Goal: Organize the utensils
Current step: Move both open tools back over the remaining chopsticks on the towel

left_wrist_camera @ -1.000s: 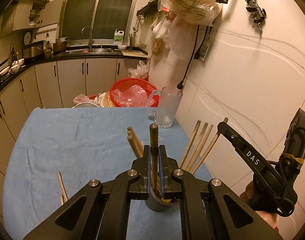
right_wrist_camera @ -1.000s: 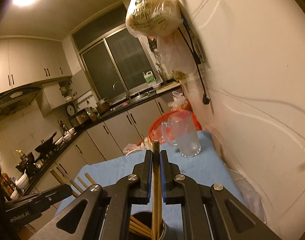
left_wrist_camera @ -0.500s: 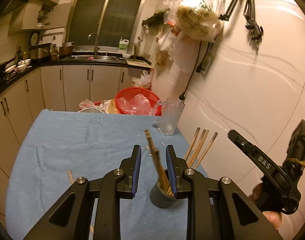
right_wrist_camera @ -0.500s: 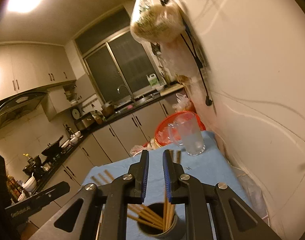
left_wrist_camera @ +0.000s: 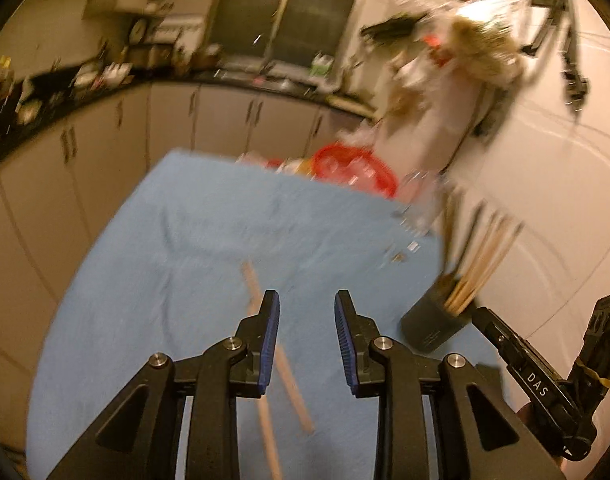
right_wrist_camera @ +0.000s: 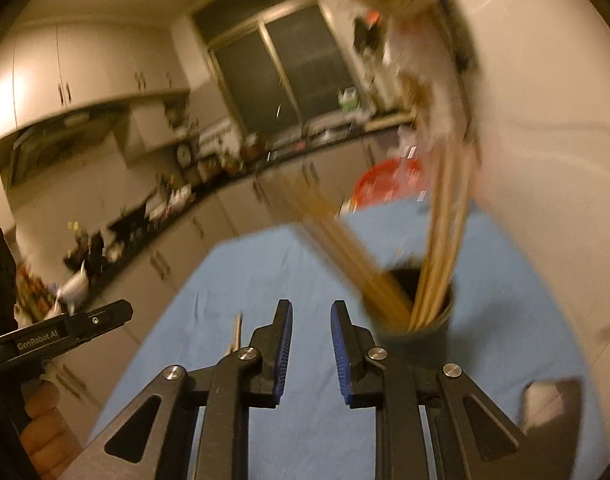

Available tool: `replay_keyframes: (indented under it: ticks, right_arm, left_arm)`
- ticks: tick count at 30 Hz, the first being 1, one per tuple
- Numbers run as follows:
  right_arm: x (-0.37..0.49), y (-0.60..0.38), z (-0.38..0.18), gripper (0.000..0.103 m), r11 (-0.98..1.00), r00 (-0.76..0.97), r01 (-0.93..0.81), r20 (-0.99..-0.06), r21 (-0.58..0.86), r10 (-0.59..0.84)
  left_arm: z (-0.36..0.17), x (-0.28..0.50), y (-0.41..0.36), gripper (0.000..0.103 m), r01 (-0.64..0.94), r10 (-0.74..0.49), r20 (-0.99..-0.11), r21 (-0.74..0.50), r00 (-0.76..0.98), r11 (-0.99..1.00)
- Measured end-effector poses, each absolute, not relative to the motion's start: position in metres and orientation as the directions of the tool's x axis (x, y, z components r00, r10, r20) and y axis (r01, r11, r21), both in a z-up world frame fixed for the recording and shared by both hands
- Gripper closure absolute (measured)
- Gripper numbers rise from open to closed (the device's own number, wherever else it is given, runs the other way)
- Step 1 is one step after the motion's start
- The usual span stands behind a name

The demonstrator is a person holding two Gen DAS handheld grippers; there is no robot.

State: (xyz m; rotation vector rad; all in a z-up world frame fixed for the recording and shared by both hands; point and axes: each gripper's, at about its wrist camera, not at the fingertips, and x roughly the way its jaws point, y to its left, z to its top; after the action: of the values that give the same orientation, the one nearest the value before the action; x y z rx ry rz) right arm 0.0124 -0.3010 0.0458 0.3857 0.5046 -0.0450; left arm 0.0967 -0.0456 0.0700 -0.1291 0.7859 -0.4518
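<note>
A dark grey cup (left_wrist_camera: 429,326) holding several wooden chopsticks (left_wrist_camera: 479,264) stands on the blue cloth near the right wall. My left gripper (left_wrist_camera: 307,308) is open and empty, left of the cup, above two loose chopsticks (left_wrist_camera: 283,364) lying on the cloth. My right gripper (right_wrist_camera: 311,314) is open and empty, just left of the cup (right_wrist_camera: 421,338) with its chopsticks (right_wrist_camera: 437,240). One loose chopstick (right_wrist_camera: 237,330) shows left of its fingers. Both views are motion-blurred.
A blue cloth (left_wrist_camera: 185,248) covers the table. A red basket (left_wrist_camera: 355,170) and a glass mug (left_wrist_camera: 421,204) stand at its far edge by the white wall (left_wrist_camera: 545,200). Kitchen cabinets lie beyond. The right gripper's body (left_wrist_camera: 545,388) shows at lower right.
Both grippers opened and let their chopsticks drop into the cup, then drew back and swung left. The left gripper now hovers over the loose chopsticks on the cloth.
</note>
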Motion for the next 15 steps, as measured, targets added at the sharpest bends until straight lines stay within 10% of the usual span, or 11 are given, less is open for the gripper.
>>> replay_keyframes:
  ticks: [15]
  right_arm:
    - [0.067, -0.272, -0.061, 0.081, 0.908, 0.716, 0.126, -0.67, 0.399, 0.195]
  left_arm:
    - [-0.014, 0.115, -0.05, 0.074, 0.297, -0.365, -0.8, -0.245, 0.476, 0.923]
